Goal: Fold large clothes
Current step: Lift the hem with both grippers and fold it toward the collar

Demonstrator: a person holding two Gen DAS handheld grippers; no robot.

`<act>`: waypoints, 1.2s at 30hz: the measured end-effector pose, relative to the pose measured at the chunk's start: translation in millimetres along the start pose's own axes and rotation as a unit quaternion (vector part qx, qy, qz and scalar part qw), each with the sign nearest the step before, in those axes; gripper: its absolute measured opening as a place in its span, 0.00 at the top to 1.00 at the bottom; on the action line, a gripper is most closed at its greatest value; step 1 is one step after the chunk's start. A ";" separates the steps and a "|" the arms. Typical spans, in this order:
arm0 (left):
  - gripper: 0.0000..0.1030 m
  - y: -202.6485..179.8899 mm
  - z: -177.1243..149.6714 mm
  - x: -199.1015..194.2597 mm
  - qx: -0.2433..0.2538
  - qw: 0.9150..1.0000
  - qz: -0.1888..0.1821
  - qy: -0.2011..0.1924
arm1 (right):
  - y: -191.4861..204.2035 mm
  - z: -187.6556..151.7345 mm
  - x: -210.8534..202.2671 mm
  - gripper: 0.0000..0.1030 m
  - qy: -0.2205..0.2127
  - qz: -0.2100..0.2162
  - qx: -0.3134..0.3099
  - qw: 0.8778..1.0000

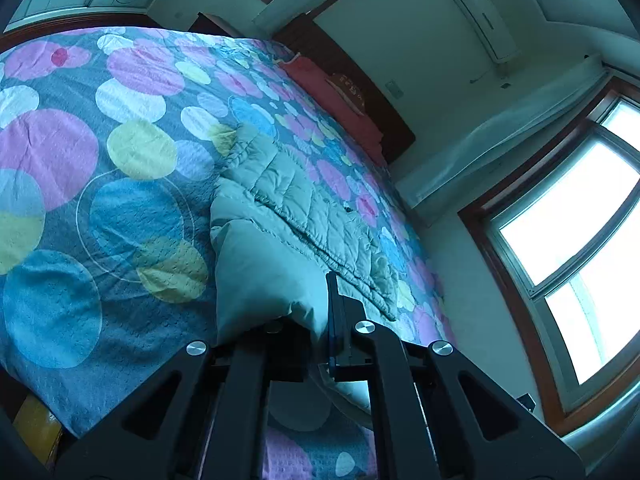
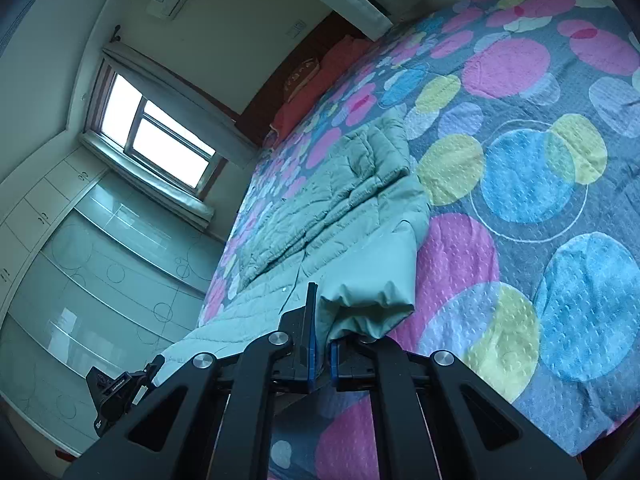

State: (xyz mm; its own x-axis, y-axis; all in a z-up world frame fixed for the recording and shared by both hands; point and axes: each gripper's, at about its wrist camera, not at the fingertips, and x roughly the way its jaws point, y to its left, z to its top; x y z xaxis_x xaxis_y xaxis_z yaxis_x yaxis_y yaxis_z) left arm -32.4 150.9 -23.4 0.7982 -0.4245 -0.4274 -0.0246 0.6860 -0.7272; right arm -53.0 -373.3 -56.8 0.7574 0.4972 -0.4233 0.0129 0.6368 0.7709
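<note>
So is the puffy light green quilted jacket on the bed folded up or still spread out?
Partly spread: the puffy light green quilted jacket lies long on the dotted bedspread, near corners pinched up.

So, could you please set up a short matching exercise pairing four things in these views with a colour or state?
Things:
1. puffy quilted jacket
2. bedspread patterned with circles
3. left tongs
4. pillow at the headboard

Colour or state:
A. red
B. pale green
C. shut on a jacket edge
D. grey with pink, blue and yellow

Pairs: 1-B, 2-D, 3-C, 4-A
</note>
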 end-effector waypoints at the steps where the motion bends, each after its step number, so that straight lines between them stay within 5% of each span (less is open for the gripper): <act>1: 0.95 -2.9 3.9 -1.8 -0.001 1.000 -0.004 -0.002 | 3.7 1.3 -2.2 0.96 -0.003 0.004 -0.003 1.000; 7: 0.95 -16.8 33.8 12.8 0.014 1.000 -0.006 -0.006 | 22.4 24.9 11.0 0.96 -0.014 0.021 -0.024 0.999; 16: 0.95 -42.5 98.2 100.5 0.065 0.998 0.016 -0.010 | 39.3 101.4 93.2 0.96 -0.008 0.022 -0.052 0.998; 27: 0.95 -26.7 176.3 249.6 0.078 0.992 0.097 -0.002 | 33.7 195.6 230.0 0.96 -0.003 -0.026 -0.049 0.998; 36: 0.95 9.7 188.9 354.0 0.092 0.981 0.169 0.039 | -7.2 226.3 319.5 0.96 0.035 -0.084 -0.024 0.996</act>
State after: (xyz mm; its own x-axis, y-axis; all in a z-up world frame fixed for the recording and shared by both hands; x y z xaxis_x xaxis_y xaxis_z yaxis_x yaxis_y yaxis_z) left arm 363.7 118.9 -80.3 0.7147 -0.1937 -0.6721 -0.1647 0.8872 -0.4309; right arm 336.6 -352.3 -89.9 0.6997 0.4209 -0.5773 0.1029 0.7402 0.6645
